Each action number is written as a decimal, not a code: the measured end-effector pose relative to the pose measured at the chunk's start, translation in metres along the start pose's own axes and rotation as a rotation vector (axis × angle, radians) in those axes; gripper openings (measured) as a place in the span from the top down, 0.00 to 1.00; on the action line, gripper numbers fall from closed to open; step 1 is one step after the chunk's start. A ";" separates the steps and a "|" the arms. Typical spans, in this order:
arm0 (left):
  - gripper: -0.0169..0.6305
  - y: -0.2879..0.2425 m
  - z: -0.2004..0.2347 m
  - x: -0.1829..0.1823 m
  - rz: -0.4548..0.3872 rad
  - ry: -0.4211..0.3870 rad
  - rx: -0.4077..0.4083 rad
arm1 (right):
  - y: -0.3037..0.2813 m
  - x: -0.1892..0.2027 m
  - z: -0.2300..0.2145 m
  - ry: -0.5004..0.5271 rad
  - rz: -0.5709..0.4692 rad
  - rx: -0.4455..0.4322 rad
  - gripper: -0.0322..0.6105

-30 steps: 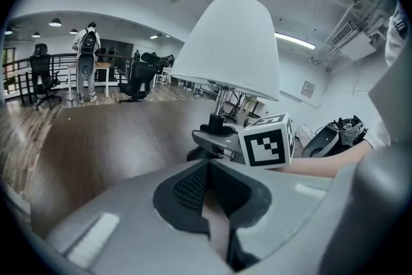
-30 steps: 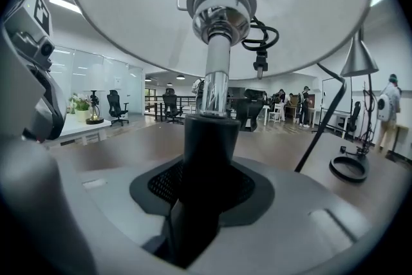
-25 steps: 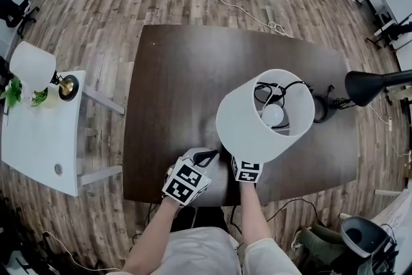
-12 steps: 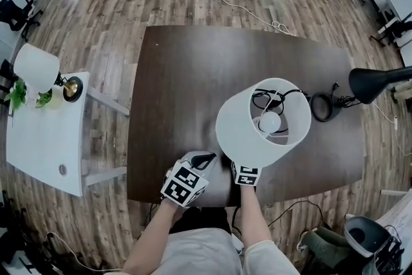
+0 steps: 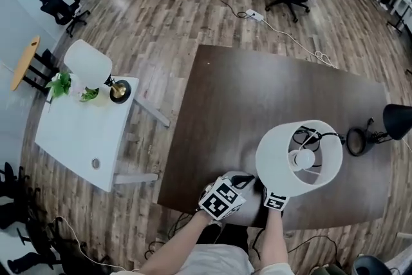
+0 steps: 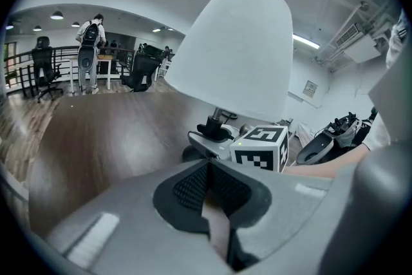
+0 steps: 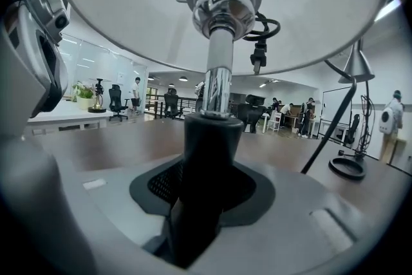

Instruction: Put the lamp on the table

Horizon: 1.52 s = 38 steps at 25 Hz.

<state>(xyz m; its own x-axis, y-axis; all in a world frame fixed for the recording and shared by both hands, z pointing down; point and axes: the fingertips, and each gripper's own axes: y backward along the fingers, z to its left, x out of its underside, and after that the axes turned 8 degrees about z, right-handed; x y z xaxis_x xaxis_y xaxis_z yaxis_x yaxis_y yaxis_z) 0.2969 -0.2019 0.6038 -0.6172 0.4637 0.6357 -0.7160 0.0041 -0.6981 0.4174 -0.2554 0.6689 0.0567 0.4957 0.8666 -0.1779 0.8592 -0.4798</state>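
The lamp has swung nearer upright over the table at about 5 o'clock, so set-down looks close. The right gripper stays clamped on its black stem; the left gripper is pressed together, empty.

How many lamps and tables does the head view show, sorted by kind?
White-shaded table lamps: 2, one in the right gripper, one on the white side table
Black desk lamps: 1
Dark brown wooden tables: 1
White side tables: 1
Total: 5
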 end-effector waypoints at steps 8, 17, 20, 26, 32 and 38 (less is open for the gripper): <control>0.97 0.025 0.013 0.014 -0.019 -0.012 -0.054 | -0.009 0.014 0.011 -0.069 0.040 0.011 0.62; 0.97 0.061 0.002 0.029 -0.062 -0.043 -0.097 | 0.027 0.046 0.023 -0.127 0.143 0.043 0.63; 0.97 0.068 -0.005 0.037 -0.080 -0.045 -0.103 | 0.047 0.058 0.035 -0.130 0.181 0.018 0.63; 0.97 0.069 -0.028 0.048 -0.100 -0.043 -0.105 | 0.096 0.064 0.046 -0.206 0.235 -0.054 0.69; 0.97 0.060 -0.057 0.050 -0.109 -0.016 -0.159 | 0.145 0.050 0.029 -0.256 0.213 -0.086 0.71; 0.97 0.069 -0.101 0.065 -0.114 0.012 -0.224 | 0.214 0.051 0.031 -0.285 0.210 -0.149 0.74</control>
<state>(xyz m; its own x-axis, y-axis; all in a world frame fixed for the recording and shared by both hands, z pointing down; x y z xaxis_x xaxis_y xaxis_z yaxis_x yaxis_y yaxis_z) 0.2399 -0.0815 0.5636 -0.5317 0.4591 0.7117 -0.6897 0.2529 -0.6785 0.3512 -0.0501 0.6144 -0.2452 0.6254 0.7408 -0.0109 0.7623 -0.6472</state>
